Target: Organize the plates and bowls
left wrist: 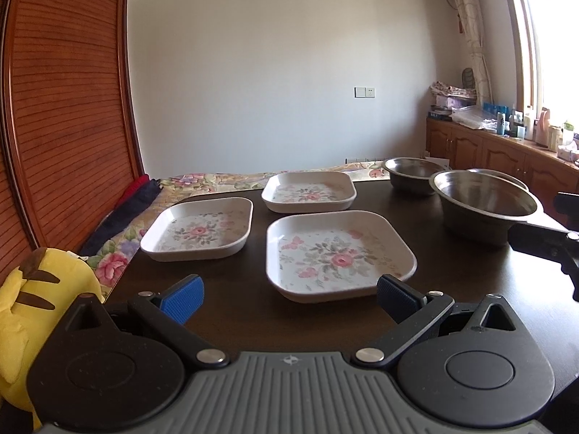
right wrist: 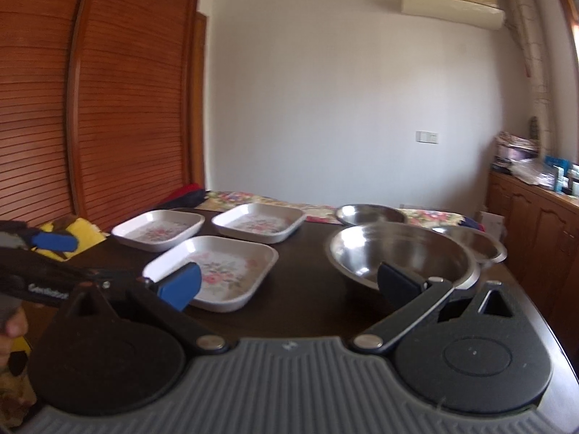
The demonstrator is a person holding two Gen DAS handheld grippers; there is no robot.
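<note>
Three square white plates with pink flowers lie on the dark table: a near plate point(left wrist: 340, 256) point(right wrist: 217, 271), a left plate point(left wrist: 197, 229) point(right wrist: 159, 229) and a far plate point(left wrist: 309, 191) point(right wrist: 258, 222). To the right stand three steel bowls: a large one point(left wrist: 485, 202) point(right wrist: 401, 253), a far one point(left wrist: 412, 175) point(right wrist: 369, 213) and a third point(left wrist: 495, 175) point(right wrist: 474, 242) behind the large one. My left gripper point(left wrist: 291, 296) is open, just short of the near plate. My right gripper point(right wrist: 289, 285) is open, its right finger over the large bowl's near rim.
A yellow plush toy point(left wrist: 43, 289) sits off the table's left corner. Behind the table point(left wrist: 235, 311) is a bed with a floral cover point(left wrist: 202, 181), with a wooden wardrobe point(left wrist: 65, 108) to the left. Wooden cabinets point(left wrist: 499, 155) line the right wall. A hand point(right wrist: 14, 325) shows at the left edge.
</note>
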